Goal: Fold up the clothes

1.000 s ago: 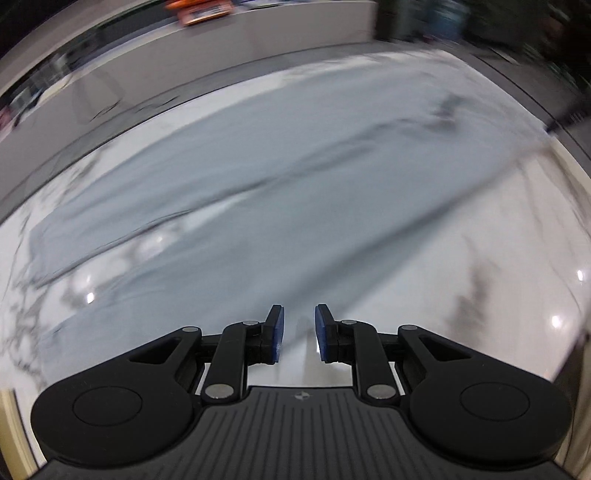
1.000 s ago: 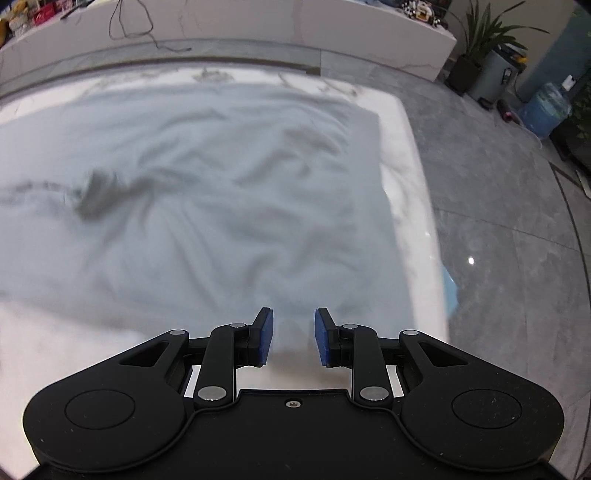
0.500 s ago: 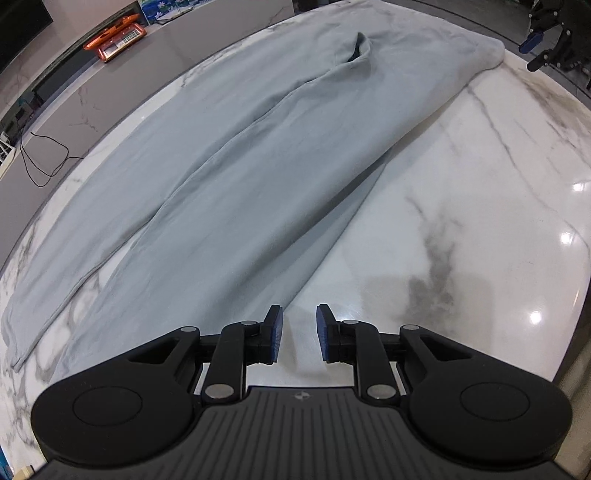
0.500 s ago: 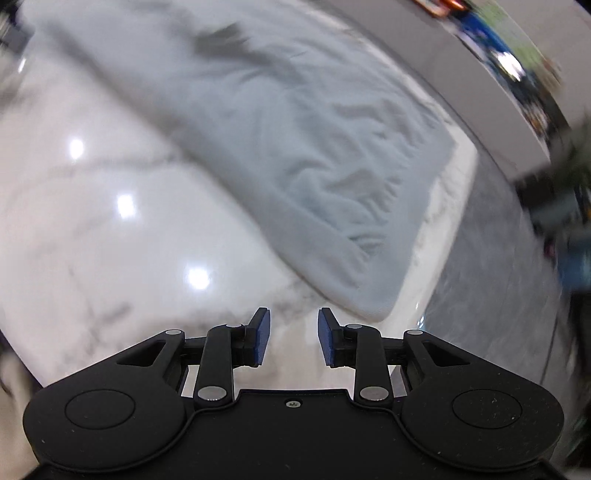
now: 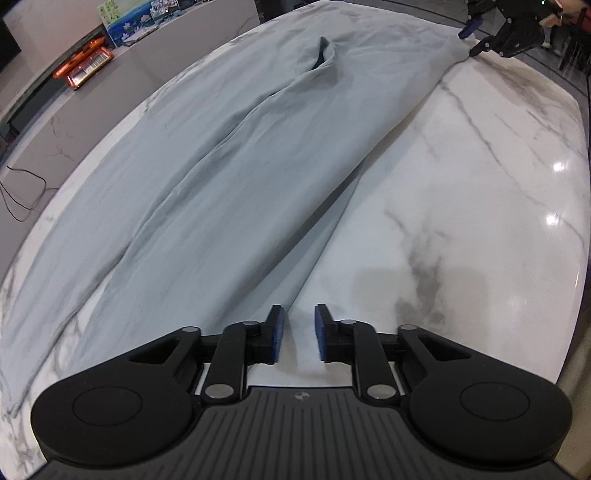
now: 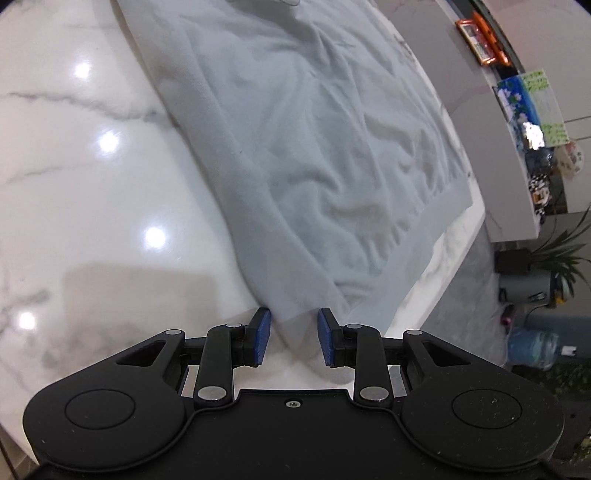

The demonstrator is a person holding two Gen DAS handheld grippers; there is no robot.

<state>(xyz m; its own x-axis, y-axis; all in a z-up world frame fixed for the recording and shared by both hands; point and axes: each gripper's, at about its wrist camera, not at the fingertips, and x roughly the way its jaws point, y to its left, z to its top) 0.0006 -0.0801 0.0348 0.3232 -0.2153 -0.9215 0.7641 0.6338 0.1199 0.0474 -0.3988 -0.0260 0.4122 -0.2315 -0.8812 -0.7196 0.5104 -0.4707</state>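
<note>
Light grey trousers [image 5: 229, 177] lie spread out along a white marble table [image 5: 480, 206], legs toward me in the left wrist view. My left gripper [image 5: 298, 334] is open, just over the hem corner of the near leg. In the right wrist view the waistband end [image 6: 314, 184] lies wrinkled. My right gripper [image 6: 291, 338] is open, with the near waist corner between its blue pads. The right gripper also shows far off in the left wrist view [image 5: 476, 35], at the waist corner.
A grey counter [image 5: 110, 85] with an orange device [image 5: 83, 62] runs behind the table. In the right wrist view, the table edge [image 6: 439, 258] drops to a grey floor with a plant [image 6: 557, 240], a bin and a water jug [image 6: 532, 347].
Both grippers have swung and settled low at the trousers' near corners, the left at the leg hem, the right at the waist corner. Both stayed open. The cloth lies as before.
</note>
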